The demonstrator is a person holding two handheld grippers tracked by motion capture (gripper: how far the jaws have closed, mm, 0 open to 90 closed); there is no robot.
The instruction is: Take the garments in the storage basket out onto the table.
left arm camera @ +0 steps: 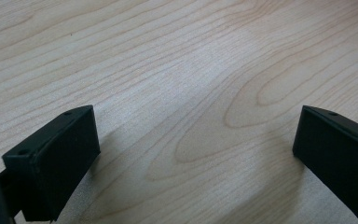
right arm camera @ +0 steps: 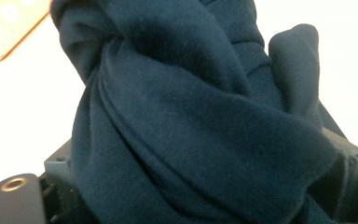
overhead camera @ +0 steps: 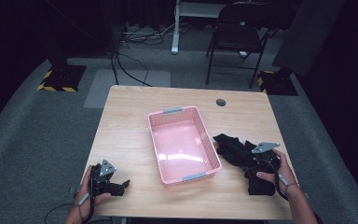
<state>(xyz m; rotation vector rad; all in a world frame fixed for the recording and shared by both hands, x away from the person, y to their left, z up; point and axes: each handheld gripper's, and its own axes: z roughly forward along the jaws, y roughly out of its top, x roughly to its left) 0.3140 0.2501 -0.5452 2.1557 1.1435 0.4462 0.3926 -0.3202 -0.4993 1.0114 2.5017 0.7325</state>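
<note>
Bare table [overhead camera: 126, 135] left of the pink basket [overhead camera: 183, 143]; dark cloth [overhead camera: 242, 154] crowding its right side.

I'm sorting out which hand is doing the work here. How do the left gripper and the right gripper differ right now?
The left gripper has its jaws spread wide over bare table, with nothing between them; the right gripper is buried in the dark cloth, which drapes over its jaws. The left gripper sits at the table's near left corner, the right gripper to the right of the pink basket. Both are hand-held and low at the table.
</note>
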